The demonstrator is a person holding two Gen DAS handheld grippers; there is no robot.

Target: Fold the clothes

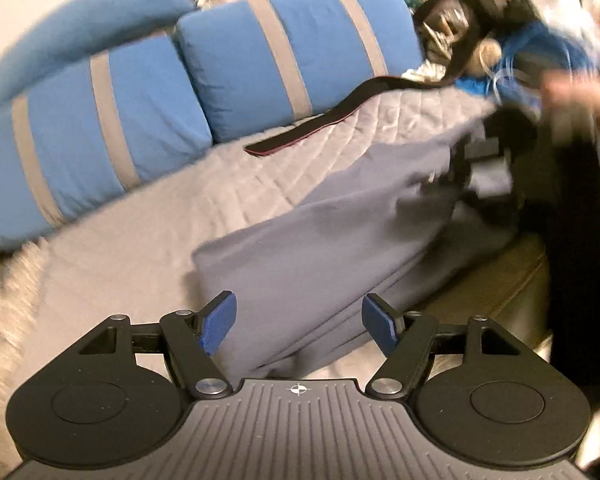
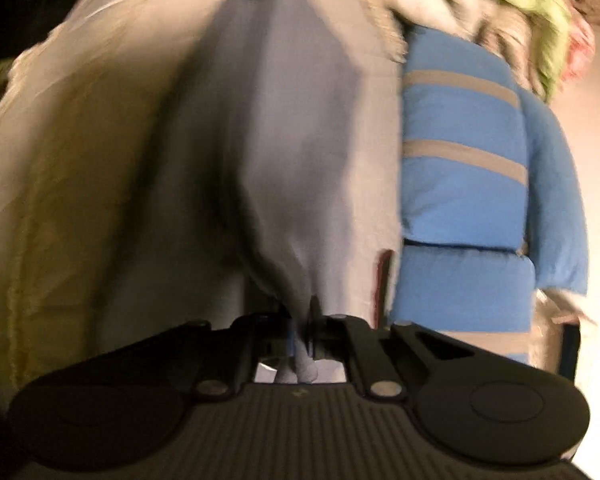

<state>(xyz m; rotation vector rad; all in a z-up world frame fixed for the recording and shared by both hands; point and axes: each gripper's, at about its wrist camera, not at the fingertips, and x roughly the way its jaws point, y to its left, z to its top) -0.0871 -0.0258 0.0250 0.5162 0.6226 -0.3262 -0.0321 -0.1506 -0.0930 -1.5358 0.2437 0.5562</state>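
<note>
Now the right gripper [image 2: 300,336] pinches the grey cloth [image 2: 292,152]; the left gripper [image 1: 298,318] has its fingers spread above the bed [image 1: 148,240].

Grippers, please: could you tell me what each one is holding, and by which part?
The right gripper is shut on a bunched edge of the grey garment. The left gripper is open and holds nothing.

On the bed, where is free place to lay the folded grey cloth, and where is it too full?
Free: the quilted bedspread between the blue striped pillows and the grey garment, and the strip between the black strap and that garment. Crowded: the pile of clothes and bags at the far right. The right gripper holds the garment.
</note>
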